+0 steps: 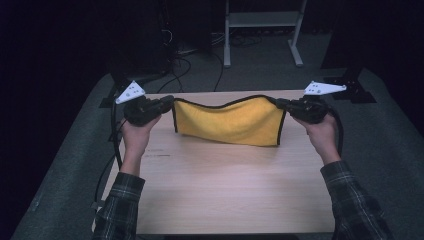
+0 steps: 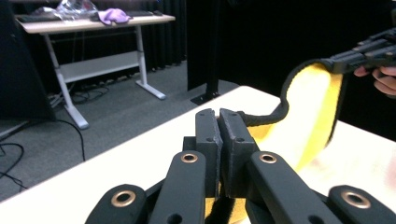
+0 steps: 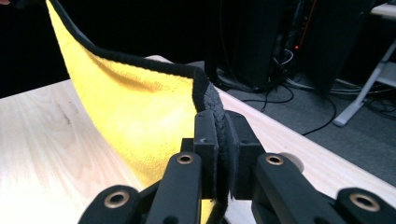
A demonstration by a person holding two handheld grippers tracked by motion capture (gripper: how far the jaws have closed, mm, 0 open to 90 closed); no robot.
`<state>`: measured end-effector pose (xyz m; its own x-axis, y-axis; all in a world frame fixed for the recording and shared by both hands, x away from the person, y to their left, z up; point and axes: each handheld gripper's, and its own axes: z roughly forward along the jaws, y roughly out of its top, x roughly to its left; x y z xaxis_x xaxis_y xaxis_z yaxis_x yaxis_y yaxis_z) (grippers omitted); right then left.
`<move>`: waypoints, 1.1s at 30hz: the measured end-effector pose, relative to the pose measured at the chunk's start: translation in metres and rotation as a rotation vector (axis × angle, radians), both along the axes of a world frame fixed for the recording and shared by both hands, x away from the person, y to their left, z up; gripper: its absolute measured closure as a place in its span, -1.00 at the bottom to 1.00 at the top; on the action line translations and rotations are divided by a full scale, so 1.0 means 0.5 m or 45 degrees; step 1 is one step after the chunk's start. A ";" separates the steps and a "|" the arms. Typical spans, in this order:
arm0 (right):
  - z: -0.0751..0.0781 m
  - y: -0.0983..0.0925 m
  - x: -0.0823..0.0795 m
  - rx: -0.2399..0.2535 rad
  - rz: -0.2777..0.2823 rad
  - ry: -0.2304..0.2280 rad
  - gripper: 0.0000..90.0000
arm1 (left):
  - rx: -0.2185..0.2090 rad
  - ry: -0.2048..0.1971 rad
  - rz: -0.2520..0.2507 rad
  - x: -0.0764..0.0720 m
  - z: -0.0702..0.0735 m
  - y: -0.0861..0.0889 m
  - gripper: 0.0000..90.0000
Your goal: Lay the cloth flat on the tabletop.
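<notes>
Cloth first: a yellow rectangular microfibre cloth with black piping (image 1: 230, 121) hangs stretched over the far half of the pale wooden table (image 1: 225, 190), its long axis running from nine o'clock to three o'clock in the high view. Its top edge sags slightly in the middle, and its face is turned toward the person; whether the lower edge touches the tabletop cannot be told.

At the nine o'clock end, the left gripper (image 1: 167, 102) is clamped on the cloth's upper corner; in the left gripper view its black jaws stand pressed together with the piped edge (image 2: 261, 119) emerging from between them. At the three o'clock end, the right gripper (image 1: 282, 104) is likewise clenched on the opposite upper corner, and the right gripper view shows the black piping (image 3: 219, 126) pinched between its pads. A grey three-cornered plate (image 1: 130, 92) tops the left gripper, and another sits on the right.

Plaid sleeves (image 1: 117, 205) enter from six o'clock. Beyond the table, toward twelve o'clock, stands a white metal desk frame (image 1: 262, 30) among dark floor cables (image 1: 187, 65). A black stand foot (image 1: 352, 92) sits at about two o'clock, just off the table's corner. Nothing lies on the near tabletop beneath the cloth.
</notes>
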<state>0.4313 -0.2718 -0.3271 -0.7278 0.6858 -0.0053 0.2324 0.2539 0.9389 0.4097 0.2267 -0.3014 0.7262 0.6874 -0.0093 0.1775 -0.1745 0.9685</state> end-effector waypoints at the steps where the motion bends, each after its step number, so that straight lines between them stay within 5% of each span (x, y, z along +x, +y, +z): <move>1: -0.004 -0.001 -0.004 -0.003 0.002 0.004 0.85 | 0.001 -0.001 -0.002 -0.006 -0.003 0.001 0.92; 8: -0.022 -0.010 -0.033 0.029 0.051 0.060 0.85 | -0.029 0.047 -0.045 -0.050 -0.033 0.013 0.92; 25: -0.092 -0.005 -0.113 -0.043 0.121 0.129 0.85 | -0.055 0.254 -0.108 -0.128 -0.130 0.027 0.91; 33: -0.140 -0.006 -0.152 -0.060 0.156 0.196 0.85 | 0.007 0.327 -0.155 -0.175 -0.173 0.024 0.91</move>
